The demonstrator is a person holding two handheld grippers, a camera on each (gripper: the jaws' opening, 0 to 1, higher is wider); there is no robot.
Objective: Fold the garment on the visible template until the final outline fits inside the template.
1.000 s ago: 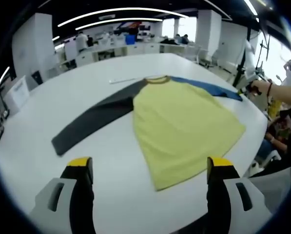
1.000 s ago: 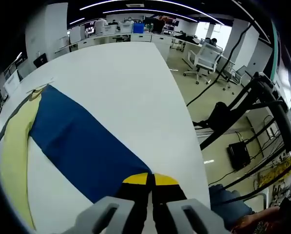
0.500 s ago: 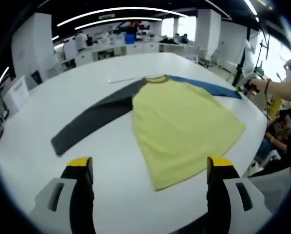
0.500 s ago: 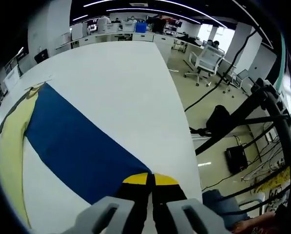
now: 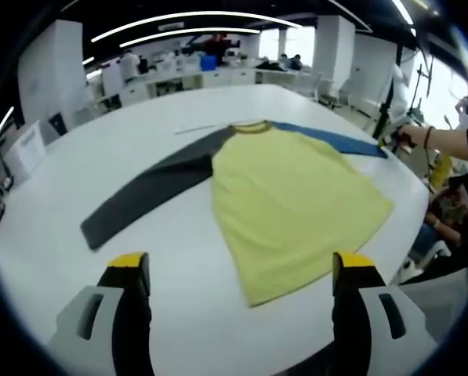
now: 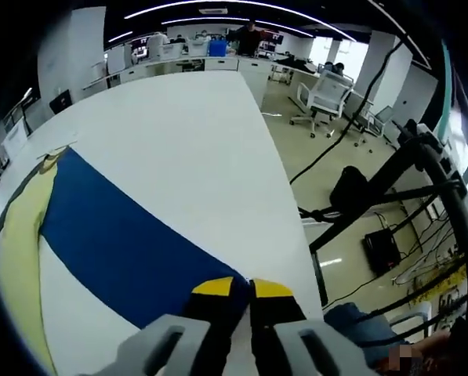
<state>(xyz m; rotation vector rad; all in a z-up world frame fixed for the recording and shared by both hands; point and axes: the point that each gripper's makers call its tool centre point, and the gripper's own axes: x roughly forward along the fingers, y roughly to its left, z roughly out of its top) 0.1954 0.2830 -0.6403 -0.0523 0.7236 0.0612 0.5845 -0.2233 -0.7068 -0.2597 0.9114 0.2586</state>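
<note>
Both grippers are in sight. Left gripper (image 5: 243, 270) hangs above the near part of the white table (image 5: 77, 176) with its two yellow-tipped jaws wide apart and nothing between them. Right gripper (image 6: 242, 287) has its jaws pressed together on the cuff end of the blue sleeve (image 6: 120, 247), close to the table's edge — in the left gripper view the same gripper appears at far right, held in a person's hand (image 5: 416, 139), at the tip of that sleeve.

The shirt (image 5: 292, 200) lies spread flat on the table, well ahead of the left gripper. Its body is yellow, with the collar (image 5: 252, 126) at the far end and the hem nearest the camera. A dark grey sleeve (image 5: 151, 190) stretches out flat toward the left side of the left gripper view; the blue sleeve runs off to the right, pulled out straight. In the right gripper view the blue sleeve crosses the table diagonally, and the yellow body shows along the left side.

Just beyond the collar a thin pale strip (image 5: 196, 128) lies on the table — too small to make out what it is. An office chair (image 6: 321, 98) stands on the floor past the table's edge, and desks line the far wall of the room.
</note>
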